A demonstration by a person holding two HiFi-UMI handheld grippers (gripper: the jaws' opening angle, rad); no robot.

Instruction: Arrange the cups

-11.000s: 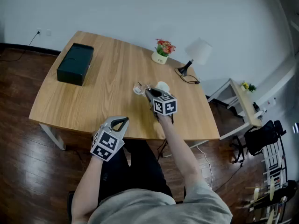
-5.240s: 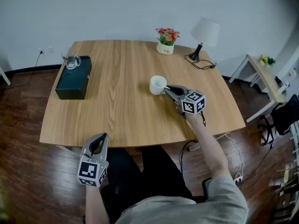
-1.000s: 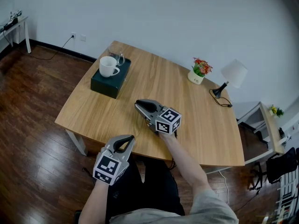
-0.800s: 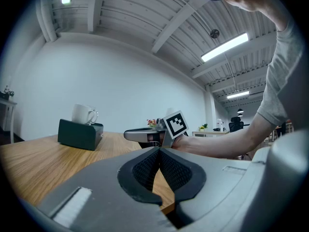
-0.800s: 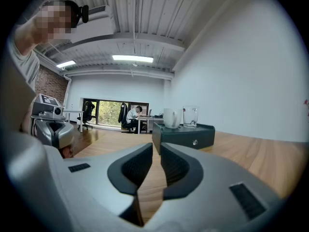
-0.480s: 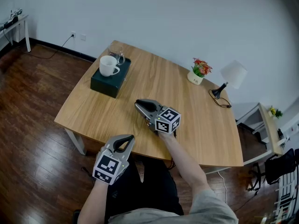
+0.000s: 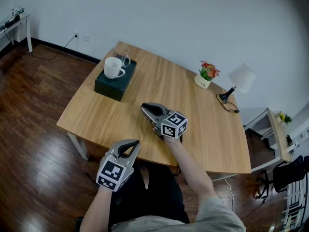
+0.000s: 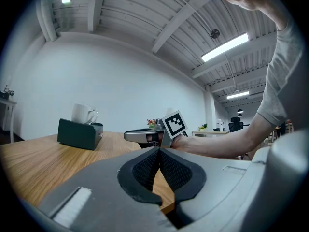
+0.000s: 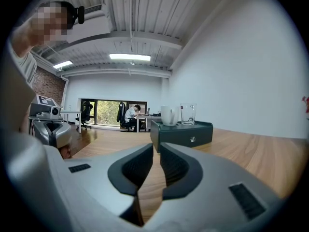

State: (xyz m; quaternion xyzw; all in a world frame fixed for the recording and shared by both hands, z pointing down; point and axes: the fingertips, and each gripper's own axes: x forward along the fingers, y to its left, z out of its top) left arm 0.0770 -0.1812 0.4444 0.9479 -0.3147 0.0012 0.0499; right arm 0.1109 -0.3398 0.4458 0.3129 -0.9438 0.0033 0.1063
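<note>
A white mug (image 7: 114,67) and a clear glass cup (image 7: 126,60) stand side by side on a dark green box (image 7: 112,84) at the table's far left. My right gripper (image 7: 144,108) hovers over the middle of the wooden table (image 7: 203,124), shut and holding nothing, well short of the box. In the right gripper view the mug (image 9: 168,115) and the glass (image 9: 188,113) stand on the box (image 9: 181,133) ahead. My left gripper (image 7: 131,144) is shut and empty at the table's near edge. The left gripper view shows the mug (image 8: 83,113) at far left.
A small pot of flowers (image 7: 206,76) and a white lamp (image 7: 240,79) with its cable stand at the table's far right. A side table (image 7: 277,129) is beyond the right edge. Dark wood floor surrounds the table. A person (image 9: 129,114) sits at a distant desk.
The glass, then the mug, went from the table's middle onto the green box. In the last second the right gripper stays over the table's middle, and nothing else moved.
</note>
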